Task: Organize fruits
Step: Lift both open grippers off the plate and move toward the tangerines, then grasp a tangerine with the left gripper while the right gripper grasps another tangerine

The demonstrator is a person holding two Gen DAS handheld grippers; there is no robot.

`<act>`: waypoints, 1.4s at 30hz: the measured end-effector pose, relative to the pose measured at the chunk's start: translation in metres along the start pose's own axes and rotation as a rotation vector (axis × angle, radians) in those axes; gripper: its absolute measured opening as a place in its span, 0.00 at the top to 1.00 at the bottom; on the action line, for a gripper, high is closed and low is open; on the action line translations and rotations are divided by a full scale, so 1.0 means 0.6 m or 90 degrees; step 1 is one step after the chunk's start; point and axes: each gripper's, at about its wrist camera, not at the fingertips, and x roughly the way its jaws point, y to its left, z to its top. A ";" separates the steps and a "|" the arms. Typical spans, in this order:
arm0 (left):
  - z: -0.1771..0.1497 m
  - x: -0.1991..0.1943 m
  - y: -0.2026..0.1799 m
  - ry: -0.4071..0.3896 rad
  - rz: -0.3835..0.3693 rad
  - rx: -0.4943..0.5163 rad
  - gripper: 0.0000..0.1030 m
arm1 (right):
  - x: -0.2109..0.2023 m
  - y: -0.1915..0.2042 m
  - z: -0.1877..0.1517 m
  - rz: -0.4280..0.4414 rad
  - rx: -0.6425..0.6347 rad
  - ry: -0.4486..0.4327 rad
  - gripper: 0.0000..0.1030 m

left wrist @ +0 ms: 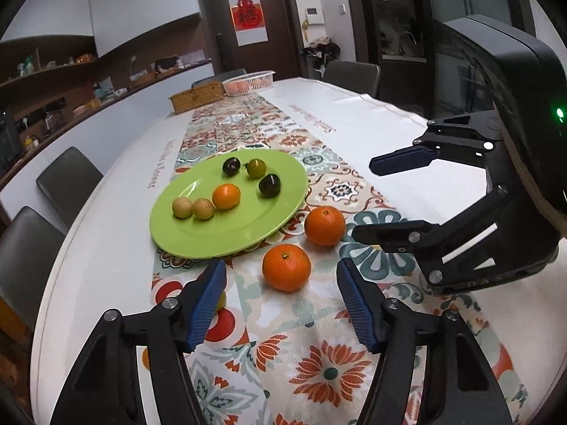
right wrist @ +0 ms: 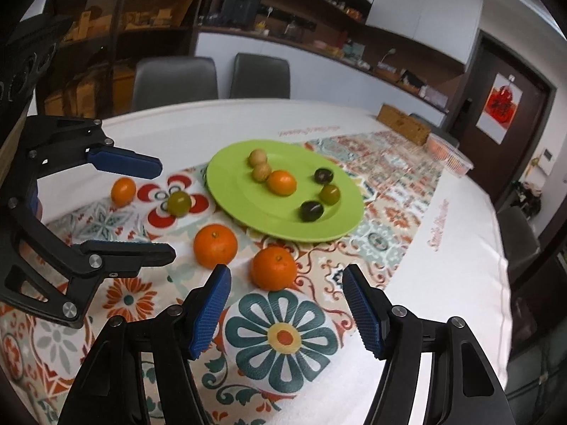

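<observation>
A green plate [left wrist: 198,233] [right wrist: 244,212] lies on the patterned runner and holds two tan fruits, a small orange [left wrist: 226,196] [right wrist: 281,182], two dark plums and a green fruit. Two mandarins lie on the cloth beside the plate: one [left wrist: 286,266] [right wrist: 215,245] just ahead of my open, empty left gripper [left wrist: 281,283], the other [left wrist: 324,225] [right wrist: 274,268] just ahead of my open, empty right gripper [right wrist: 286,288]. A small orange [right wrist: 123,191] and a green fruit [right wrist: 179,203] lie on the cloth left of the plate in the right wrist view.
A woven box [left wrist: 196,100] and a white basket [left wrist: 248,82] of orange fruit stand at the table's far end. Grey chairs [left wrist: 67,180] line the table's sides. Each gripper shows in the other's view: the right [left wrist: 368,198], the left [right wrist: 166,209].
</observation>
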 end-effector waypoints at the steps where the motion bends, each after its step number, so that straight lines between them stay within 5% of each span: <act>1: -0.001 0.008 0.001 0.007 -0.004 0.003 0.39 | 0.008 -0.002 -0.001 0.007 0.002 0.008 0.40; 18: -0.003 0.079 0.012 0.065 -0.060 -0.018 0.43 | 0.086 -0.016 -0.002 0.076 0.014 0.074 0.55; 31: 0.005 0.102 0.024 0.086 -0.083 -0.046 0.60 | 0.112 -0.022 0.003 0.096 0.039 0.085 0.59; 42: 0.012 0.083 0.024 0.072 -0.062 -0.077 0.61 | 0.104 -0.031 -0.008 0.089 0.091 0.082 0.60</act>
